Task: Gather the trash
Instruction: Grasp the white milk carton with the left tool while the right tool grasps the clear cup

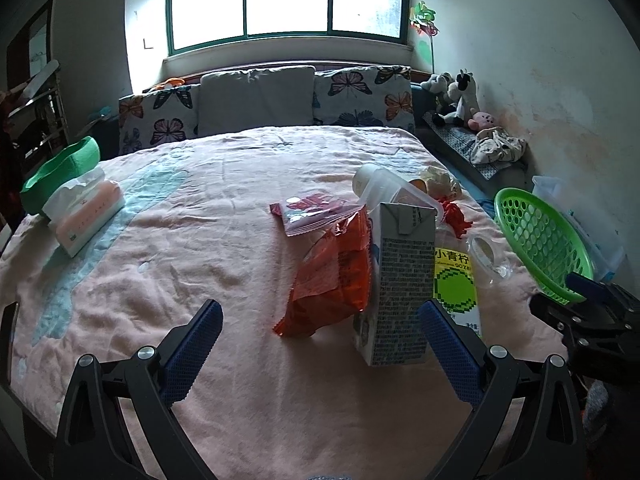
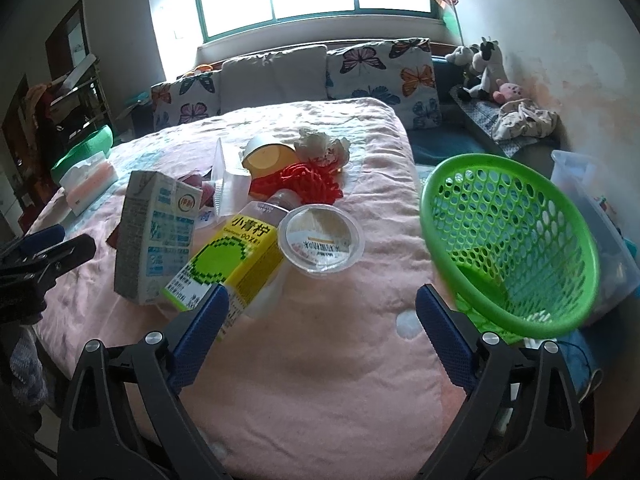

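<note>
Both tools, left tool [image 1: 318,350] and right tool [image 2: 322,336], gape wide, holding nothing. Approach step: litter heap on pink bed [image 2: 320,380]; yellow juice carton [image 2: 228,264] at eleven o'clock, green perforated plastic basket [image 2: 516,248] at two. Next: close on one item.

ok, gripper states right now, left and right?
Left gripper: open, holding nothing; grey carton just ahead, untouched.
Right gripper: open, empty, over the pink blanket.

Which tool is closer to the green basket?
The right tool. The green basket sits just beyond its right finger, at the bed's edge. The left tool is farther away, open in front of the grey milk carton, with the basket off to its right.
</note>
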Tool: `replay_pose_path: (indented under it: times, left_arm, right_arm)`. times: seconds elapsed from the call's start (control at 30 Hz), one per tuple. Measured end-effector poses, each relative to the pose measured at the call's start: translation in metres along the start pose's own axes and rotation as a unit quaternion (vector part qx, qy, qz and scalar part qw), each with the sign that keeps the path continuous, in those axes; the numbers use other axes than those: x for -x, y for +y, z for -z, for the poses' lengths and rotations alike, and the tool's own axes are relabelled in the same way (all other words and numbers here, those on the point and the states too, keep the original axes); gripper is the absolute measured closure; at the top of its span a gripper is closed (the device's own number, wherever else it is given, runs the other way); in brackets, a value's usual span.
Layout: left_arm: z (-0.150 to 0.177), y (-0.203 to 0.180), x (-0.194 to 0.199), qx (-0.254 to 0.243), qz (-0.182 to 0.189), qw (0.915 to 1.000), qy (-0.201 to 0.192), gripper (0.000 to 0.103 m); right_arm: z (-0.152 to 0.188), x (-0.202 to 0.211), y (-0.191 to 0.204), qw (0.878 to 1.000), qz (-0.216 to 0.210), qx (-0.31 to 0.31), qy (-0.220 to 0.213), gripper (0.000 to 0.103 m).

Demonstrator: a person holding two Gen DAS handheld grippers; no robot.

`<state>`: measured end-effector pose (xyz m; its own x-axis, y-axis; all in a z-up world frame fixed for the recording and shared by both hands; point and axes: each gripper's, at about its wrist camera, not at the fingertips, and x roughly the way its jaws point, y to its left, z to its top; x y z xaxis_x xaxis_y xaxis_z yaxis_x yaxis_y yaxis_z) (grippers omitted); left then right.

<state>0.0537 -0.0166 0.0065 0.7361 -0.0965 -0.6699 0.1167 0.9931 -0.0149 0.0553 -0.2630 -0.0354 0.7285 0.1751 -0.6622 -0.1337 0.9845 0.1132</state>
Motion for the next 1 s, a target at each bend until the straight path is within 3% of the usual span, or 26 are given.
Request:
replay_pose_path:
  times: [0.6, 0.87, 1.0]
  left_arm:
    - [-0.015, -0.012, -0.023, -0.015, 0.059, 0.9981, 0.01, 0.009]
    - [-0.022, -0.019, -0.036, -0.03, 0.086, 0.9956, 0.023, 0.025]
    - [-0.025, -0.02, -0.041, -0.038, 0.098, 0.9941, 0.024, 0.027]
  right_arm:
    - [-0.017, -0.061, -0.008, 0.998, -0.028, 0.045, 0.036, 0.023]
    - [-0.021, -0.073, -0.012, 0.997, -0.039, 0.06, 0.039, 0.027]
    - [-0.023, -0.077, -0.011, 0.996, -0.043, 0.065, 0.041, 0.03]
